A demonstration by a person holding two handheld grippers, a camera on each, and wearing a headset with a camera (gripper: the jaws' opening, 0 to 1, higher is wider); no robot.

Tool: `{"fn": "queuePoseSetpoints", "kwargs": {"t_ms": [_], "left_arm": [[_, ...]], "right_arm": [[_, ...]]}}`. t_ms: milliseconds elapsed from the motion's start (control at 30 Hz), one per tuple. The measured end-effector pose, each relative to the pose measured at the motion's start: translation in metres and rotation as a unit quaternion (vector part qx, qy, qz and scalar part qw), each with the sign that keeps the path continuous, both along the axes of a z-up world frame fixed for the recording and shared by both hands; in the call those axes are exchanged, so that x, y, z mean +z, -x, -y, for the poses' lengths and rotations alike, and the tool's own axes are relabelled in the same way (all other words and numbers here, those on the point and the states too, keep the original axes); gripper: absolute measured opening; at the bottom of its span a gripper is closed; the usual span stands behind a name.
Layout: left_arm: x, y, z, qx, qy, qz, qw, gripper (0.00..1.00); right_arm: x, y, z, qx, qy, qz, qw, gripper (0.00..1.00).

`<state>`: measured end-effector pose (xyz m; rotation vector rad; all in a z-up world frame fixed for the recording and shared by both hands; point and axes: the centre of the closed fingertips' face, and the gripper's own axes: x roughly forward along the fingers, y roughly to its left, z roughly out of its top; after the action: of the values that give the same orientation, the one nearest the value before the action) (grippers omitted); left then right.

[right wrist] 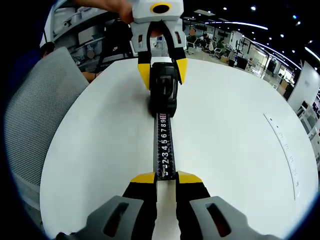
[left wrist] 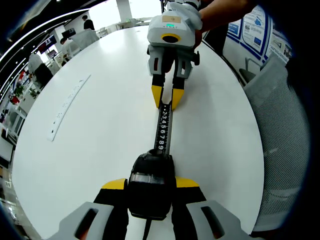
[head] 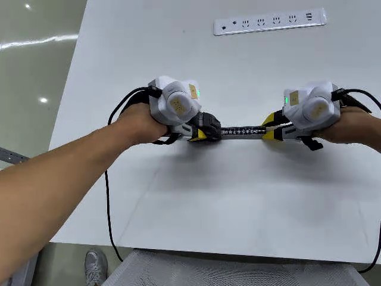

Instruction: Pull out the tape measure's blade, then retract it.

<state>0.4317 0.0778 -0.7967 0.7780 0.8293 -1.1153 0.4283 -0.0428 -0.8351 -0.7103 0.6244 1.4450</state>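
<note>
A: Why are both held low over the tabletop (head: 238, 202)?
B: Left gripper (head: 199, 132) fingers clamp the tape measure case (left wrist: 151, 185) as an anchor; right gripper (head: 271, 132) fingers pinch the blade (head: 243, 129) tip, so the blade is taut between them and partly drawn. Power strip (head: 269, 21) lies beyond, well apart.

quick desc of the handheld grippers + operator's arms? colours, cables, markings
The left gripper and right gripper match: rounded white-grey housings with tan stickers and a green light, and black jaws tipped in yellow. A black cable trails from each. The left forearm has no sleeve.
</note>
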Motion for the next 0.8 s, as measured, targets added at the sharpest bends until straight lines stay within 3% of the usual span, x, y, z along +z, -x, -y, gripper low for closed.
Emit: {"fn": "queuePoseSetpoints", "kwargs": {"t_ms": [800], "left_arm": [[0.001,0.001,-0.001,-0.005,-0.004,-0.003,1.0,0.29]], "right_arm": [[0.002,0.0,0.043,-0.022,0.013,-0.01,0.9996,0.09]]}}
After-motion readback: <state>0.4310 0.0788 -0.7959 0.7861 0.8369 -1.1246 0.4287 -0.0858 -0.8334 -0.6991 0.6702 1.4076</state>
